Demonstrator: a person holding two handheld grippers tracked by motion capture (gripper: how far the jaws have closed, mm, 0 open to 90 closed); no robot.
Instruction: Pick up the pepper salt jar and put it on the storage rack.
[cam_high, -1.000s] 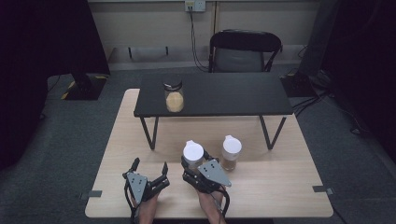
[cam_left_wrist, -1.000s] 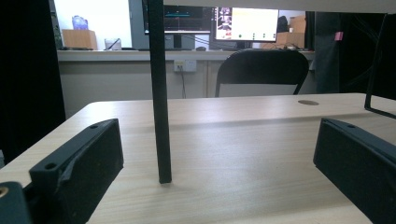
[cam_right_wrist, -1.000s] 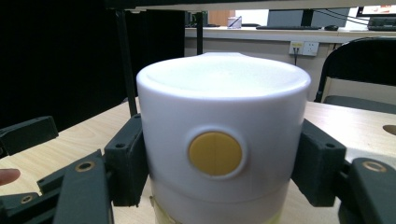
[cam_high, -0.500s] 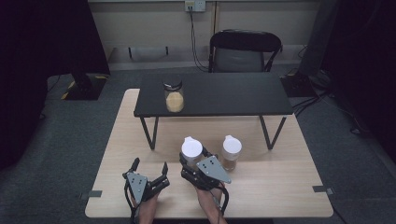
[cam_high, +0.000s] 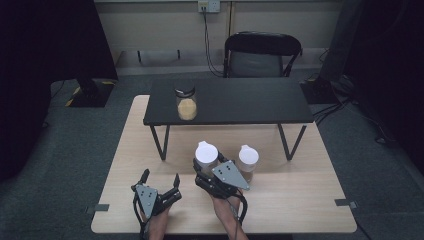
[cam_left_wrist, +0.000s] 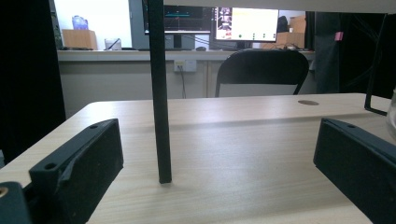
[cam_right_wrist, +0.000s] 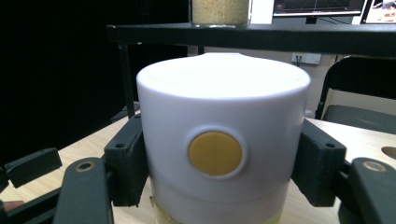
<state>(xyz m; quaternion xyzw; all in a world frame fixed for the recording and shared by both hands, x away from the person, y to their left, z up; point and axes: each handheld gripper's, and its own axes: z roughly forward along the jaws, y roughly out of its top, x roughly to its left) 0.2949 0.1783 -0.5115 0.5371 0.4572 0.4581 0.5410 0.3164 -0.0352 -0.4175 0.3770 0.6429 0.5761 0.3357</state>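
- The right tongs were clamped on a white-lidded jar, one black jaw pressed on each side of its lid.
- In the right gripper view that jar stood upright between the jaws, a round yellow spot on the front of the white lid, and a strip of yellowish contents showed under the lid.
- The jar was on the pale wooden worktop, just in front of the small black table that stood on it.
- A second white-lidded jar stood just beside the first, on its right, apart from the tongs.
- A dark-lidded glass jar with pale grains in it sat on top of the black table, towards its left end.
- The left tongs rested on the worktop near the front edge, jaws wide apart with nothing between them.
- In the left gripper view the jaws framed bare wood, with one thin black table leg upright ahead.
- A dark chair stood behind the worktop, by the wall.
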